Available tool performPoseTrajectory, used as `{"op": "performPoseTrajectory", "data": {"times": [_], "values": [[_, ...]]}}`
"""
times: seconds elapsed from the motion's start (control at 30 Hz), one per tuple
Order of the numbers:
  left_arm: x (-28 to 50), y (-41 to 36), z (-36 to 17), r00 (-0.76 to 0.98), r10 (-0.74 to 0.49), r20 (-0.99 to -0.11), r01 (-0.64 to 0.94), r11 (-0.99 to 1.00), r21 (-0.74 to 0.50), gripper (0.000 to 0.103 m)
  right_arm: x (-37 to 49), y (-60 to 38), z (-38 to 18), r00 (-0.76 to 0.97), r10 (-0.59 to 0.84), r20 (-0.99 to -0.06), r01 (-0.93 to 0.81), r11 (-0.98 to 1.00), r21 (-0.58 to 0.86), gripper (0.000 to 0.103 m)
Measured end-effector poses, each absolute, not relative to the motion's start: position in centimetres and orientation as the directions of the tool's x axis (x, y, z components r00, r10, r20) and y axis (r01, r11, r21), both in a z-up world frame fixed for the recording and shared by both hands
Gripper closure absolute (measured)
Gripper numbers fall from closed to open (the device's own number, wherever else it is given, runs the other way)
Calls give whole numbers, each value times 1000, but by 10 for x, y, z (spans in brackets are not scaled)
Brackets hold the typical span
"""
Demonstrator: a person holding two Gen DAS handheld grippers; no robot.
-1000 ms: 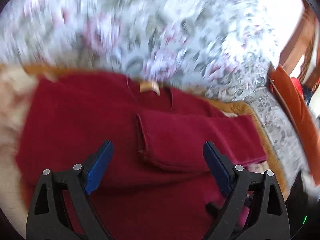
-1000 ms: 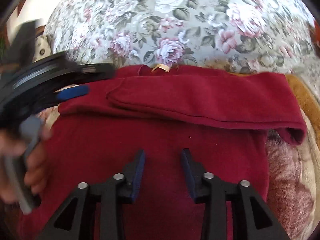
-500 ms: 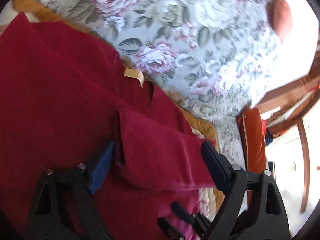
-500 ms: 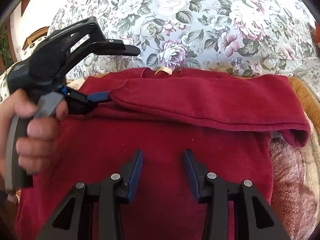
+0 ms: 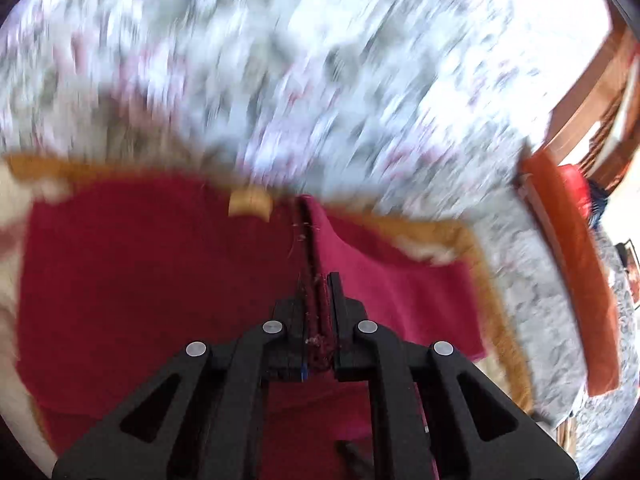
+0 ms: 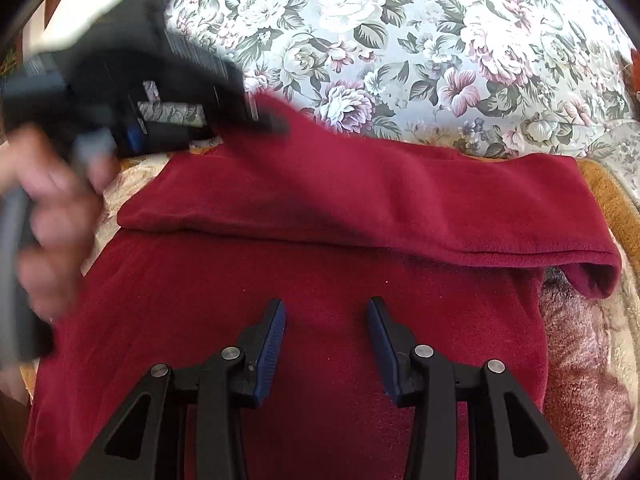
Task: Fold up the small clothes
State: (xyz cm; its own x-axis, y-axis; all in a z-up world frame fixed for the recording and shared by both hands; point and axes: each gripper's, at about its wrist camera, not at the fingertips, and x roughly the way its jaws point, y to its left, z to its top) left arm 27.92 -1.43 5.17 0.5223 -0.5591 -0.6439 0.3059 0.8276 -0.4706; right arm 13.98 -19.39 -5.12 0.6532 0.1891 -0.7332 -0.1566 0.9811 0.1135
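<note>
A dark red fleece sweater lies spread flat, its nap soft and faintly fuzzy, a small tan label sewn at the neck; one long sleeve is folded straight across the chest as a broad flat band, its open cuff end sagging past the sweater's right edge; under the sweater is a plush blanket, cream and dusty pink with a mustard-gold border, and beyond the sweater's collar a floral cushion in grey-green leaves and pale pink roses fills the background; to the far right of the sweater, in the left wrist view, stands an orange padded edge against wooden furniture.

The left gripper has just snapped its jaws together on the sleeve end, a thin ridge of red fleece pinched upright between them and pulled up off the sweater's body; a hand, blurred, grips its handle to the left of the sweater; that whole view is smeared with motion.

The right gripper hangs above the sweater's lower front, black arms with blue ribbed pads, its jaws about half apart with nothing between them; whether the tips graze the fleece I cannot tell.
</note>
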Motion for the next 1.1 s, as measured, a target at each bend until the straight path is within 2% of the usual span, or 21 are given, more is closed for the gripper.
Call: {"op": "performPoseTrajectory", "data": {"times": [0.1, 0.2, 0.53, 0.57, 0.67, 0.8, 0.93, 1.1], "values": [[281, 12, 76, 584, -542, -604, 286, 834, -473, 97, 142, -193, -53, 653, 188, -734, -157, 981, 112, 61], [286, 43, 80, 613, -514, -600, 243, 845, -475, 97, 141, -194, -53, 653, 188, -734, -157, 981, 111, 61], [286, 95, 19, 571, -387, -724, 92, 907, -411, 97, 142, -196, -53, 652, 188, -735, -158, 981, 110, 61], [288, 97, 10, 553, -365, -749, 67, 916, -396, 93, 142, -196, -53, 652, 188, -735, -158, 981, 110, 61], [286, 111, -10, 514, -297, -805, -30, 931, -363, 62, 142, -196, -53, 652, 187, -735, -158, 981, 110, 61], [262, 132, -6, 578, -308, -756, -67, 905, -420, 62, 141, -196, -52, 652, 188, -735, -159, 981, 110, 61], [242, 140, 10, 666, -224, -712, -101, 918, -383, 62, 142, -197, -52, 652, 187, -735, -159, 981, 108, 61], [227, 119, 6, 691, -245, -680, -43, 926, -376, 62, 141, -193, -50, 641, 169, -749, -159, 984, 85, 59]]}}
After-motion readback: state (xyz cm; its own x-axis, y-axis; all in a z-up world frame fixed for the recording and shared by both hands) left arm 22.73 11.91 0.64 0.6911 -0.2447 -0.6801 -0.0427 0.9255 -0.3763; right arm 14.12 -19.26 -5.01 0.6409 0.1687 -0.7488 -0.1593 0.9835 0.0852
